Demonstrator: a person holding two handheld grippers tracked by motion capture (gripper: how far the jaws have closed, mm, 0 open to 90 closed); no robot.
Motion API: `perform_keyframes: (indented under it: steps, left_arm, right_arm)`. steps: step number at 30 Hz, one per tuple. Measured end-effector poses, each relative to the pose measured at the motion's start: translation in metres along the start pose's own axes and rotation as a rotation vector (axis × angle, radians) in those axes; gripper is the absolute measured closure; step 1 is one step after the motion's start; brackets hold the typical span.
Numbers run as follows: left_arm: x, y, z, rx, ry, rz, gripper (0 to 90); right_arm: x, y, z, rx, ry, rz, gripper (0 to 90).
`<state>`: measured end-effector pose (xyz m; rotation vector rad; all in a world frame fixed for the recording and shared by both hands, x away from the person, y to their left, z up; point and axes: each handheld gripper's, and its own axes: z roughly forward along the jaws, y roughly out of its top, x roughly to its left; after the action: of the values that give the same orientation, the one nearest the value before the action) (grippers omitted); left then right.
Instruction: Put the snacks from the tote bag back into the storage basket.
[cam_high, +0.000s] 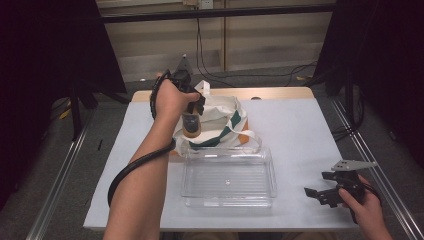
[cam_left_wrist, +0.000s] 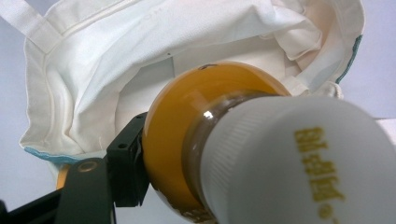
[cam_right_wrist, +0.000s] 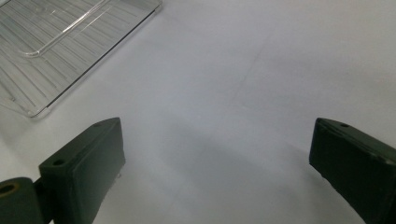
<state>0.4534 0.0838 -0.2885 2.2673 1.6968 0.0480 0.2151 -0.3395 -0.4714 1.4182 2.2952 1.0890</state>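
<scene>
Cap up close: white screw cap (cam_left_wrist: 299, 172) of the bottle (cam_left_wrist: 196, 140) crowds the left gripper view, its right side cut off, gold lettering blurred.
Table: pale sheet (cam_high: 300, 130) over a wooden top, dark curtains either side, cables on the floor behind.
Bag: white tote (cam_high: 225, 117), green trim, sits at mid-table, mouth open.
Tray: clear plastic tray (cam_high: 227, 180), just in front of the bag.
Left gripper (cam_high: 192, 112): clamped on the amber bottle, held above the bag's mouth.
Right gripper (cam_right_wrist: 215, 163): jaws spread wide, nothing between them, over bare table right of the tray.
</scene>
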Motion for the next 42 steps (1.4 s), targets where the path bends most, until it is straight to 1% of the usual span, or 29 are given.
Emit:
perform_keyframes:
  steps: [4, 6, 10, 12, 14, 15, 16, 17, 18, 19, 20, 21, 22, 24, 26, 27, 28, 30, 32, 33, 35, 36, 38, 40, 41, 42]
  left_arm:
    - [0.000, 0.000, -0.001, 0.009, -0.005, -0.004, 30.4]
    - [-0.001, 0.000, -0.003, 0.013, -0.001, 0.004, 30.4]
    - [-0.001, -0.001, -0.005, 0.030, -0.021, 0.001, 30.4]
    - [-0.001, -0.002, -0.006, 0.033, -0.020, 0.006, 30.4]
    - [-0.001, -0.003, -0.008, 0.031, -0.016, 0.019, 30.4]
    - [-0.002, -0.003, -0.008, 0.024, -0.010, 0.014, 30.4]
    - [-0.002, -0.004, -0.010, 0.028, -0.006, 0.020, 30.4]
    - [-0.001, -0.004, -0.011, 0.029, -0.011, 0.024, 30.4]
    - [-0.001, -0.004, -0.011, 0.030, -0.015, 0.016, 30.4]
    - [-0.001, -0.004, -0.012, 0.029, -0.016, 0.020, 30.4]
    - [-0.001, -0.005, -0.012, 0.029, -0.019, 0.012, 30.4]
    - [0.000, -0.006, -0.013, 0.037, -0.025, 0.018, 30.4]
    - [0.000, -0.006, -0.013, 0.034, -0.030, 0.016, 30.4]
    - [0.000, -0.007, -0.015, 0.044, -0.038, 0.020, 30.4]
    - [0.000, -0.008, -0.016, 0.042, -0.038, 0.020, 30.4]
    - [0.000, -0.008, -0.017, 0.041, -0.035, 0.027, 30.4]
    - [0.000, -0.009, -0.018, 0.039, -0.036, 0.022, 30.4]
    - [0.000, -0.009, -0.020, 0.040, -0.038, 0.031, 30.4]
    - [0.000, -0.010, -0.023, 0.035, -0.044, 0.022, 30.4]
    - [0.000, -0.010, -0.025, 0.038, -0.041, 0.036, 30.4]
    - [-0.001, -0.011, -0.027, 0.040, -0.040, 0.042, 30.4]
    - [-0.001, -0.012, -0.027, 0.033, -0.043, 0.041, 30.4]
    - [-0.002, -0.012, -0.029, 0.044, -0.047, 0.045, 30.4]
    - [-0.002, -0.013, -0.030, 0.044, -0.038, 0.058, 30.4]
    - [-0.003, -0.014, -0.030, 0.041, -0.039, 0.051, 30.4]
    - [-0.003, -0.014, -0.030, 0.046, -0.037, 0.058, 30.4]
  right_arm:
    - [0.000, 0.000, 0.000, 0.002, 0.001, 0.000, 3.0]
    - [0.000, 0.000, 0.000, 0.001, 0.002, 0.001, 3.0]
    - [0.000, 0.000, 0.000, 0.001, -0.001, 0.002, 2.9]
    - [0.000, 0.000, 0.000, 0.001, 0.000, 0.003, 3.0]
    - [0.000, 0.000, 0.000, 0.002, 0.002, 0.003, 3.0]
    - [0.000, 0.000, 0.000, 0.006, 0.002, 0.007, 3.0]
    - [0.000, 0.000, 0.000, 0.005, 0.002, 0.003, 3.0]
    - [0.000, 0.000, 0.001, 0.004, 0.000, -0.001, 3.0]
    - [0.001, 0.000, 0.001, 0.004, 0.000, 0.001, 3.0]
    - [0.001, 0.000, 0.001, 0.006, -0.002, 0.001, 2.9]
    - [0.001, 0.000, 0.001, 0.006, -0.002, 0.000, 2.9]
    - [0.001, 0.000, 0.001, 0.006, -0.002, 0.001, 2.9]
    - [0.001, 0.000, 0.001, 0.006, -0.003, 0.004, 3.0]
    - [0.000, 0.000, 0.001, 0.005, -0.001, 0.001, 2.9]
    - [0.000, 0.000, 0.001, 0.005, -0.001, 0.001, 3.0]
    - [0.000, 0.000, 0.001, 0.005, -0.002, 0.004, 3.0]
    - [0.000, 0.000, 0.001, 0.005, -0.002, 0.001, 3.0]
    - [0.001, 0.000, 0.001, 0.006, -0.001, 0.000, 2.9]
    - [0.001, 0.000, 0.001, 0.007, 0.000, -0.001, 3.0]
    - [0.001, 0.000, 0.001, 0.007, 0.000, 0.000, 3.0]
    - [0.001, 0.000, 0.001, 0.009, 0.000, 0.000, 3.0]
    - [0.001, 0.000, 0.001, 0.010, 0.000, 0.002, 2.9]
    - [0.001, 0.000, 0.001, 0.010, -0.002, 0.003, 3.0]
    - [0.001, 0.000, 0.001, 0.007, -0.001, 0.001, 2.9]
    - [0.001, 0.000, 0.001, 0.009, -0.002, 0.004, 2.9]
    - [0.001, 0.001, 0.001, 0.009, -0.002, 0.003, 2.9]
